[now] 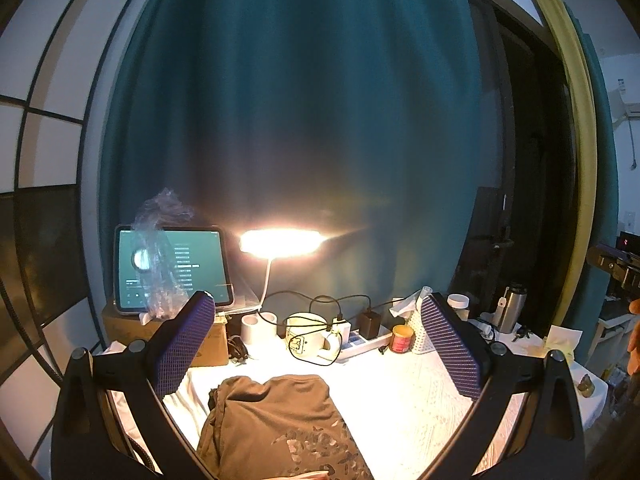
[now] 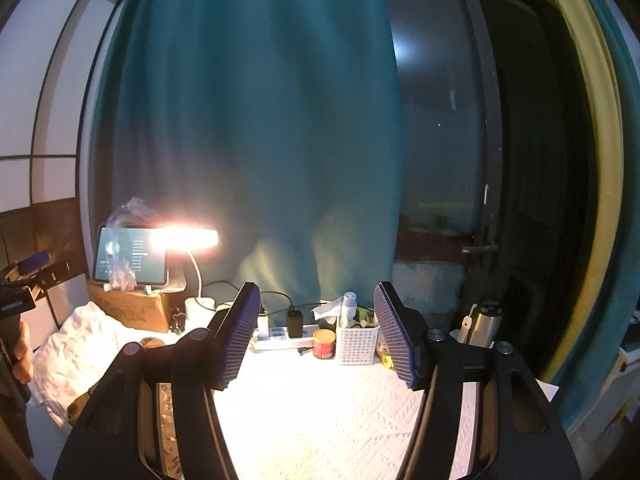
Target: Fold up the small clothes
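Observation:
A folded brown garment [image 1: 276,420] with a pale print near its front lies on the white patterned tablecloth [image 1: 404,392]. My left gripper [image 1: 316,300] hovers just above and behind it, blue pads wide apart and open, nothing between them. A crumpled white cloth [image 2: 68,348] lies at the table's left end. My right gripper [image 2: 317,286] is open over the bare tablecloth [image 2: 320,408], holding nothing. The left gripper's body [image 2: 32,272] and a hand [image 2: 22,352] show at the far left of the right wrist view.
Along the table's back stand a lit desk lamp [image 1: 280,242], a tablet [image 1: 176,268] on a cardboard box [image 1: 128,326], a mug [image 1: 308,338], a power strip [image 2: 280,340] with cables, a red tin [image 2: 324,344], a white basket [image 2: 356,344] and a steel flask [image 2: 486,322]. A teal curtain [image 2: 256,140] hangs behind.

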### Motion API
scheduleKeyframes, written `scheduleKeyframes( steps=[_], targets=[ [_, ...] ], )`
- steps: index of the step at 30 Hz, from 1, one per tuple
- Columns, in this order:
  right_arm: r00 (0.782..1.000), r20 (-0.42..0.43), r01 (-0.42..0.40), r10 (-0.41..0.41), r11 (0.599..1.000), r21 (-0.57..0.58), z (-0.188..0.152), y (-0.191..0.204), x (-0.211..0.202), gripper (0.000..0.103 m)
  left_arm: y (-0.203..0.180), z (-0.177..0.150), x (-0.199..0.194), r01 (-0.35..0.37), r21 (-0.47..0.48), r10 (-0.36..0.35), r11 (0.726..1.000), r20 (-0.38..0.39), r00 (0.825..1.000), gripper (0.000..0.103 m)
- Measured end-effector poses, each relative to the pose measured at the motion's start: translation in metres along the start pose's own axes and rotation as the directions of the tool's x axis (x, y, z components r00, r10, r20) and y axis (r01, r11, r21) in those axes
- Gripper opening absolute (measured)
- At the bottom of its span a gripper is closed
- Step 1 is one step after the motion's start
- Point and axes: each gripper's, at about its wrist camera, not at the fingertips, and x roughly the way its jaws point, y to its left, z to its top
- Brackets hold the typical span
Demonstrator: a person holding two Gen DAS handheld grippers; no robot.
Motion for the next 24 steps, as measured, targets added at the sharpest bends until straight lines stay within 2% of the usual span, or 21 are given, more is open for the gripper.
scheduleKeyframes(
  steps=[24],
  targets=[
    [1.0,-0.024,0.009,-0.008,1.0,0.007,-0.005,-0.006,0.013,0.063,-0.005,-0.001,0.016,0.01,0.017,-0.01,1.0,-0.018,1.0,0.102]
  ],
)
